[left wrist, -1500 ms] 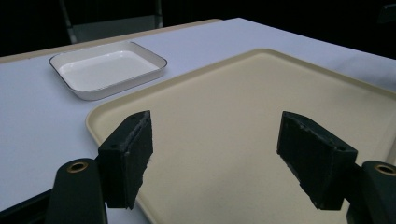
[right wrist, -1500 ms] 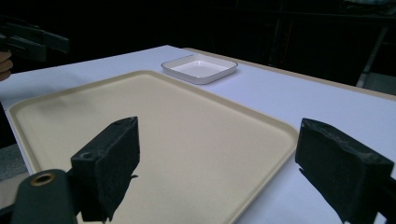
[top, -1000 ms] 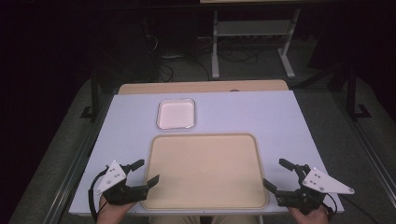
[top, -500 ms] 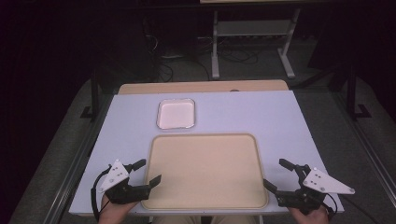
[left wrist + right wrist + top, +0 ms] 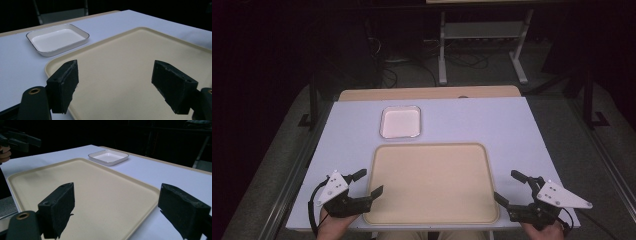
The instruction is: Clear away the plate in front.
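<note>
High view: your tabletop (image 5: 512, 130), white-covered, carries 2 items. Item 1, a large beige tray (image 5: 431, 182), lies at the near edge, centred between your hands. Item 2, a small white dish (image 5: 400, 121) with a dark rim, sits just beyond the tray's far left corner, apart from it. Your left hand-held gripper (image 5: 364, 182) rests at the tray's near left corner, jaws spread wide, nothing between them. Your right hand-held gripper (image 5: 511, 186) rests at the tray's near right corner, jaws equally wide, nothing held.

Left gripper view: your left hand-held gripper (image 5: 115, 85) shows 2 black jaws far apart over the beige tray (image 5: 140, 62), gripping nothing. The white dish (image 5: 57, 38) lies beyond the tray's corner on the tabletop (image 5: 15, 62).

Right gripper view: your right hand-held gripper (image 5: 116, 208) stands wide open and empty, 1 jaw over the beige tray (image 5: 95, 190), the other over the tabletop (image 5: 175, 176). The white dish (image 5: 108, 157) sits past the tray's far edge.
</note>
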`<state>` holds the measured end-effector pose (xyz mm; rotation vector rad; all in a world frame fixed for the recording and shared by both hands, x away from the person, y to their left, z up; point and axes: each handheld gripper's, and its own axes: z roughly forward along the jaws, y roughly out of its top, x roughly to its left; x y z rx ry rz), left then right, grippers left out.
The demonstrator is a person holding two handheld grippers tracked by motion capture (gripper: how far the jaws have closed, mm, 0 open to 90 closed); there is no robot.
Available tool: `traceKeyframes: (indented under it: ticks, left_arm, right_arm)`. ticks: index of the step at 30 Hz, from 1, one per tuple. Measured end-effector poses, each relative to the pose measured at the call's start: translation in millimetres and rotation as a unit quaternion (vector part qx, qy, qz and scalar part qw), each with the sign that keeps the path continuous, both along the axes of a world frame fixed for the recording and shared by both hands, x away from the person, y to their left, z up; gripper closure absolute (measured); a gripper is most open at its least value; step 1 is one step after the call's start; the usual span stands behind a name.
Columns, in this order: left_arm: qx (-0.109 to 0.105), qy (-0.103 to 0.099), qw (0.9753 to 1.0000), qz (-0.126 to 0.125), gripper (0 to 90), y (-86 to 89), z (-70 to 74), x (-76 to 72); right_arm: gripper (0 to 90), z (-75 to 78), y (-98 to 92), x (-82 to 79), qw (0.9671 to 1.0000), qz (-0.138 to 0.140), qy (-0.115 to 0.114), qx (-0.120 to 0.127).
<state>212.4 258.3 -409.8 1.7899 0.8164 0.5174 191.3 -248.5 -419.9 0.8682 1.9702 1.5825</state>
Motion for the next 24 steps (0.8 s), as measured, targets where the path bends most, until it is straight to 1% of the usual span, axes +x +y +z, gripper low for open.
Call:
traceKeyframes:
  ticks: [6, 7, 10, 14, 18, 21, 24]
  left_arm:
    - [-0.004, -0.001, 1.0000, 0.002, 21.2, 0.2, 1.5, 3.8]
    - [-0.001, -0.003, 1.0000, 0.002, 21.3, 0.4, 2.3, 5.0]
    - [-0.002, -0.006, 1.0000, 0.006, 21.3, 1.6, 3.9, 8.4]
    - [-0.009, -0.001, 0.9999, 0.012, 21.3, 4.1, 5.0, 15.4]
    - [-0.004, 0.000, 0.9999, 0.011, 21.2, 4.6, 5.7, 21.3]
    - [-0.005, 0.002, 0.9999, 0.011, 21.3, 3.6, 6.3, 25.3]
    - [-0.002, 0.001, 0.9999, 0.012, 21.3, 1.9, 6.5, 30.2]
  right_arm:
    - [13.0, 0.0, -0.5, -0.3, 1.0000, -0.001, -0.001, 0.001]
    - [13.0, -0.1, -0.8, -0.3, 1.0000, -0.001, -0.001, 0.003]
    - [13.0, -0.5, -1.3, -0.2, 1.0000, -0.002, 0.001, 0.003]
    - [13.0, -0.9, -2.4, 0.0, 1.0000, -0.003, 0.001, 0.005]
    - [13.0, -1.2, -3.6, 0.6, 1.0000, -0.005, 0.000, 0.007]
    - [13.0, -1.3, -3.9, 0.7, 1.0000, -0.005, 0.001, 0.008]
    - [13.0, -1.5, -4.2, 1.1, 0.9999, -0.006, 0.001, 0.009]
